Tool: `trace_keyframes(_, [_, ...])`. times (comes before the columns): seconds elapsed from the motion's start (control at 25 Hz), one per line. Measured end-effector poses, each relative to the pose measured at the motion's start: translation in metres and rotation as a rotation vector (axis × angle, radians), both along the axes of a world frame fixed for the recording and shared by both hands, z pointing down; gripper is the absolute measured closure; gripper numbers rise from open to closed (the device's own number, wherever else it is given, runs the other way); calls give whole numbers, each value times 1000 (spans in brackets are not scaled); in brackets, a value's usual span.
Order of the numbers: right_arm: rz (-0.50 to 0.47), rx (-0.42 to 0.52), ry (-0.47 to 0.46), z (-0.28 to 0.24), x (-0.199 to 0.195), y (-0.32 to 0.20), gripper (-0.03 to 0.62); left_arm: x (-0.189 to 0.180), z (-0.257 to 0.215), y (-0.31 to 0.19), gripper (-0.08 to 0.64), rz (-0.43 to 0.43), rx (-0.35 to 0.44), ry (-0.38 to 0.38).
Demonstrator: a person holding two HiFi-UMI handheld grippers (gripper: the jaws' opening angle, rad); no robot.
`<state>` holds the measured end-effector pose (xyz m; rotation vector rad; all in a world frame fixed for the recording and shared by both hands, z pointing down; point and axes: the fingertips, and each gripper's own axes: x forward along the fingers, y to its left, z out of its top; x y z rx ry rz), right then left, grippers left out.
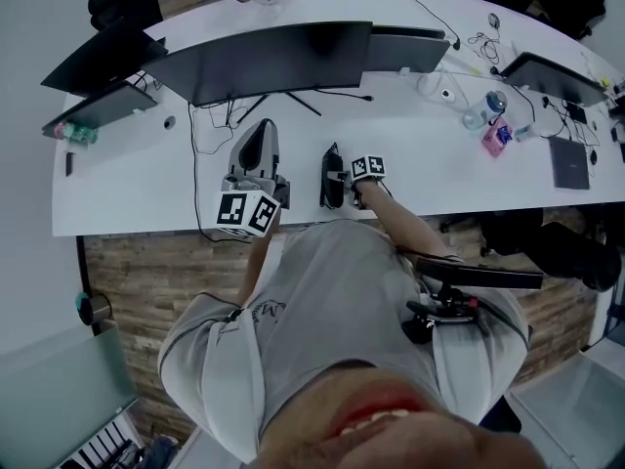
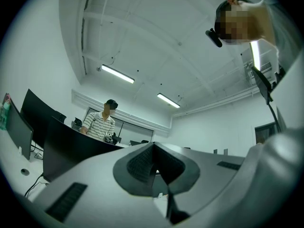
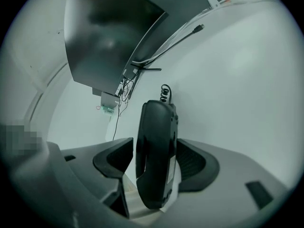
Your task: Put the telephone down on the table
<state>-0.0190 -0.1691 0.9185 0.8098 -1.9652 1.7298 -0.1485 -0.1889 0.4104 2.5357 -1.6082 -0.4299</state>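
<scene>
The right gripper (image 3: 155,145) has its fingers pinching the telephone (image 3: 156,127), a black handset standing on its narrow edge between the two dark pads, with its coiled cord (image 3: 165,91) showing just past its far end. The right-hand pad lies flat against the handset's side, while the left-hand pad seems to press its other side, though a thin sliver of light there makes the contact hard to judge. In the head view the handset sits low over the white surface (image 1: 439,154), close to the front edge and in front of the person's chest. Neither view shows whether its lower edge touches the surface. The left gripper (image 2: 154,151) is just beside it on the person's left, tilted upward so that its own view takes in the ceiling lights (image 2: 117,73) and a person in a striped shirt (image 2: 99,122) across the room. Its fingers are pressed together with nothing between them. Behind both grippers a wide dark monitor (image 1: 264,57) stands on the surface, with a thin cable (image 3: 166,51) running out from under it. Farther to the right on the surface lie a small pink object (image 1: 496,137) and more cables, well apart from the telephone
</scene>
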Motion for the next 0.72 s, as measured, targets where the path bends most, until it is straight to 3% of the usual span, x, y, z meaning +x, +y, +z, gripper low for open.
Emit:
trace_keyframes(0.52, [28,31,-24,-15,2,-6,302,-7,2,7,551,-9,-1,17])
trace_keyframes(0.72, [5,41,22,-11,9,-6,302,-9,5,6,551,-12,-8,22])
